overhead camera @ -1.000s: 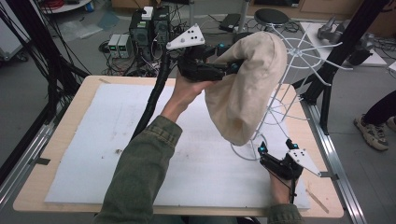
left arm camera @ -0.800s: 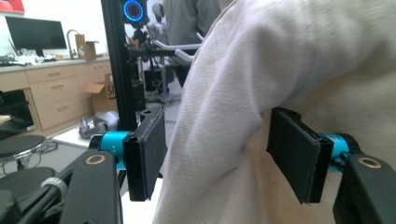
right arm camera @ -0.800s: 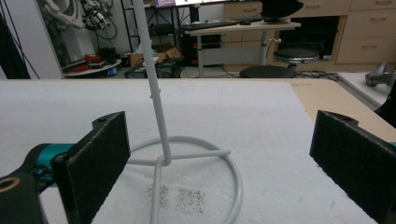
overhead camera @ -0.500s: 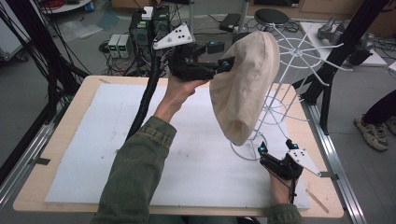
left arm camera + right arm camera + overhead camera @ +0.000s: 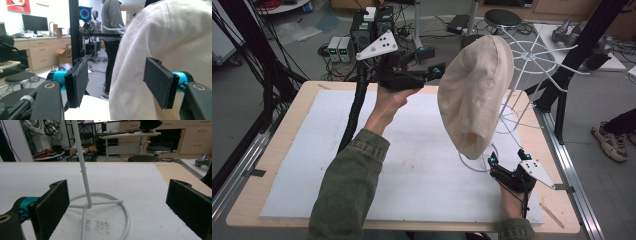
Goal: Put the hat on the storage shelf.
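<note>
A cream cloth hat (image 5: 474, 95) hangs over the top of a white wire stand (image 5: 537, 52), and its open brim points down toward the stand's base ring (image 5: 472, 165). My left gripper (image 5: 435, 75) is held up just left of the hat. Its jaws have just been opening and now stand open, with no cloth pinched. In the left gripper view the hat (image 5: 175, 37) rises right behind the left gripper (image 5: 116, 82). My right gripper (image 5: 506, 157) rests low on the table, open. It faces the stand's pole (image 5: 83, 170) and base ring (image 5: 127, 216) with nothing between the jaws of the right gripper (image 5: 117, 202).
A white foam mat (image 5: 312, 150) covers the wooden table (image 5: 557, 210). Black frame posts (image 5: 572, 55) stand at the right rear. Electronics boxes (image 5: 339, 47) and stools (image 5: 502, 17) sit behind the table. A person stands beyond the hat (image 5: 110, 15).
The left hand has drawn left, away from the hat, leaving a small gap. The hat has swung more upright on the stand. The right gripper has stayed put.
</note>
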Demonstrator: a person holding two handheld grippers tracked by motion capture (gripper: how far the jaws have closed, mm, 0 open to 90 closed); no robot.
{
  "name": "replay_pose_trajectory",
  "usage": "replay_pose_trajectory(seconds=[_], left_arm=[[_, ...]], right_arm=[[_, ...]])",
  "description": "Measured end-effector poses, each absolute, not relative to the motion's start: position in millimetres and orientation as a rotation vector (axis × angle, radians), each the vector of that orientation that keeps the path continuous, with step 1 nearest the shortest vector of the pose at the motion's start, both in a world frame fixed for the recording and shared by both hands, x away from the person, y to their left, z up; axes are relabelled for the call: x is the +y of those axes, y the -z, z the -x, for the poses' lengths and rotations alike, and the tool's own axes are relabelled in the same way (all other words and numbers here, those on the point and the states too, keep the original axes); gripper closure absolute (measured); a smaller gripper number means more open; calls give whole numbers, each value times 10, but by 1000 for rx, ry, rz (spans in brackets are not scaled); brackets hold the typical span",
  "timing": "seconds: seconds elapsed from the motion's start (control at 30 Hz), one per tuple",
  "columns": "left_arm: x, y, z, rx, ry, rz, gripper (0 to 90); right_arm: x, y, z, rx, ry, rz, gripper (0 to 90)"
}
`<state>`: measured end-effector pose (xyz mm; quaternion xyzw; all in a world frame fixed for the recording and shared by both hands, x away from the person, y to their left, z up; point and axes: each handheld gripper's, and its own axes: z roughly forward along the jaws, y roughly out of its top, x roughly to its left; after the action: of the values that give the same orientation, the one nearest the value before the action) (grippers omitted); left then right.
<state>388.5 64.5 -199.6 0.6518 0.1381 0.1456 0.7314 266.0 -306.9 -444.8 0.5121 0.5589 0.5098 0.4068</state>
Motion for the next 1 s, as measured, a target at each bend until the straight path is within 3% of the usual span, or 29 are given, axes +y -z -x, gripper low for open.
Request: replay_pose_trajectory(seconds=[1.0], left_arm=[[1474, 2512, -3566, 459, -428, -1443, 342]], right_arm=[[-3031, 4453, -2664, 1427, -1278, -1281, 39]])
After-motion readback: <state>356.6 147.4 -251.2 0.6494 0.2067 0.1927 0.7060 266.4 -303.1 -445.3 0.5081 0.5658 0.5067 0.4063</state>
